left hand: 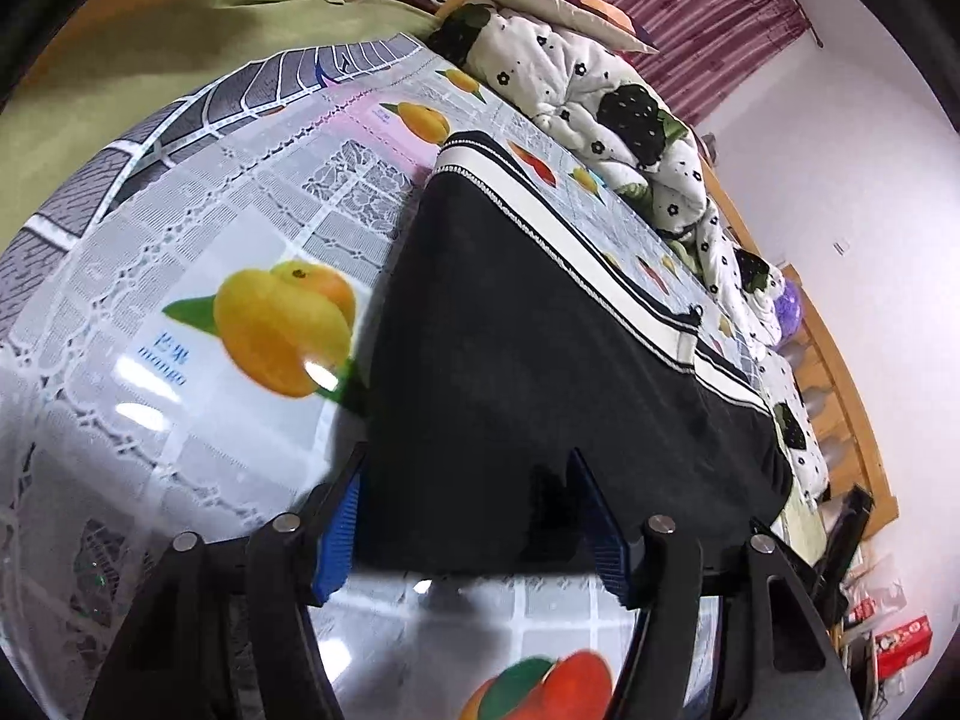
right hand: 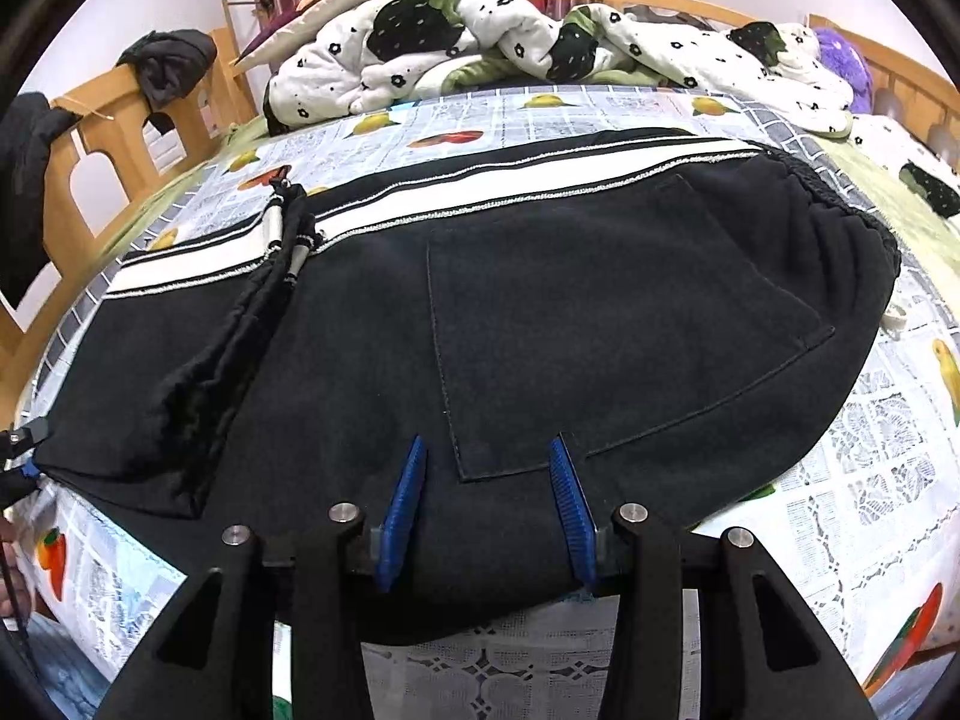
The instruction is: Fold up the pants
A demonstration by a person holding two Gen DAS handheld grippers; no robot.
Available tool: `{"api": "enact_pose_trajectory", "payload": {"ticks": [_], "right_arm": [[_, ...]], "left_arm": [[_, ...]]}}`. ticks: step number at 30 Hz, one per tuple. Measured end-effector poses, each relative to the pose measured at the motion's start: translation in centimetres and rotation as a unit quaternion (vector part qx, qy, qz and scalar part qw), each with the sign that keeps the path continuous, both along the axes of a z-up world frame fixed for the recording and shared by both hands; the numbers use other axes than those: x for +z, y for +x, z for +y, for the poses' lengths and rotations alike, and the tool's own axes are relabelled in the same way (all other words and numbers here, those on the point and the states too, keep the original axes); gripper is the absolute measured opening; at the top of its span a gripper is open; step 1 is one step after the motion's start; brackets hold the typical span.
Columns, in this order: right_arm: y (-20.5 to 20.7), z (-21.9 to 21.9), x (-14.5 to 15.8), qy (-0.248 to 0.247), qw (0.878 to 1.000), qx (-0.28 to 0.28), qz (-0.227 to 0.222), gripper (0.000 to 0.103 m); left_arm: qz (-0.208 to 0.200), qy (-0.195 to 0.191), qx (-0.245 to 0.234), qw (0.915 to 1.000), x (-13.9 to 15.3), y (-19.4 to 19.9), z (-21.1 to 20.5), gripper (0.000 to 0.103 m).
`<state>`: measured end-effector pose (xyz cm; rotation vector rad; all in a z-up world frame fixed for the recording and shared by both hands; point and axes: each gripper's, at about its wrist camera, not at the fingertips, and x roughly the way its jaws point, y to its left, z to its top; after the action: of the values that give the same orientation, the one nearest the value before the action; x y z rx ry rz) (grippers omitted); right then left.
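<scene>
Item, pants: black, with a white side stripe edged in dark piping, a stitched patch pocket facing up, and an elastic waistband bunching at the right end in the right wrist view; they are lying folded lengthwise across a glossy fruit-print cover that is spreading over the bed. A black drawstring with metal tips is trailing over the stripe toward the left end. Item, left gripper: its blue-padded fingers are standing moderately wide, straddling the near left corner of the pants; the left pad is sitting over the cover just beside the cloth edge, the right pad over the black fabric, and neither is visibly pinching it. Item, right gripper: its blue pads are standing at a narrower gap above the near edge of the pants, at the lower corner of the pocket; whether they are pressing the cloth I cannot tell. Item, quilt: white with black flowers, heaping along the far side of the bed. Item, wooden bed frame: dark clothing is hanging over its rail at the left.
</scene>
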<state>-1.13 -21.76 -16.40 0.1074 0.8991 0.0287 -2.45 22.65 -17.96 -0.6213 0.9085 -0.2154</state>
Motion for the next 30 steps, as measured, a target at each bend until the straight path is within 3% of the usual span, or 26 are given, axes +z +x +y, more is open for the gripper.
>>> {"api": "enact_pose_trajectory", "payload": {"ticks": [4, 5, 6, 7, 10, 12, 15, 17, 18, 23, 27, 30], "right_arm": [[-0.1, -0.4, 0.1, 0.017, 1.000, 0.010, 0.003, 0.043], [-0.1, -0.6, 0.1, 0.026, 1.000, 0.009, 0.004, 0.043], [-0.2, -0.8, 0.1, 0.033, 0.999, 0.008, 0.004, 0.043], [-0.3, -0.9, 0.2, 0.038, 0.999, 0.009, 0.004, 0.043], [-0.7, -1.1, 0.7, 0.046, 0.999, 0.018, 0.000, 0.043], [-1.1, -1.2, 1.0, 0.053, 0.998, 0.019, -0.007, 0.043], [-1.2, -1.6, 0.8, 0.072, 0.997, 0.017, -0.004, 0.043], [-1.1, -1.8, 0.8, 0.079, 0.997, 0.017, -0.001, 0.043], [-1.1, -1.8, 1.0, 0.078, 0.997, 0.021, -0.001, 0.043], [-2.5, -2.6, 2.3, 0.059, 0.997, 0.027, -0.031, 0.043], [-2.5, -3.5, 1.8, 0.081, 0.996, 0.025, -0.020, 0.043], [-2.7, -3.5, 1.8, 0.071, 0.997, 0.029, -0.019, 0.043]], "left_arm": [[0.002, 0.030, 0.003, 0.9995, 0.3, 0.8, -1.0, 0.068], [0.005, 0.043, 0.006, 0.9990, 0.5, 0.7, -1.1, 0.060], [0.012, 0.062, 0.019, 0.9978, 0.7, 0.4, -1.0, 0.037], [0.010, 0.053, 0.022, 0.9983, 0.7, -0.1, -0.6, 0.034], [0.009, -0.017, 0.037, 0.9991, 0.0, -1.2, 0.9, 0.034], [0.009, -0.054, 0.055, 0.9970, -0.8, -1.0, 1.5, 0.040], [0.010, -0.037, 0.038, 0.9986, -0.3, 0.3, 0.5, 0.054], [0.019, -0.005, 0.039, 0.9990, 0.1, 0.2, -0.4, 0.048], [0.026, 0.006, 0.044, 0.9987, 0.3, -0.1, -0.4, 0.037], [0.028, -0.081, 0.093, 0.9920, -0.9, -1.7, 1.4, 0.036], [0.031, -0.059, 0.083, 0.9943, -0.5, -0.3, 0.4, 0.045], [0.042, -0.061, 0.082, 0.9938, -0.2, -0.7, 0.6, 0.035]]}}
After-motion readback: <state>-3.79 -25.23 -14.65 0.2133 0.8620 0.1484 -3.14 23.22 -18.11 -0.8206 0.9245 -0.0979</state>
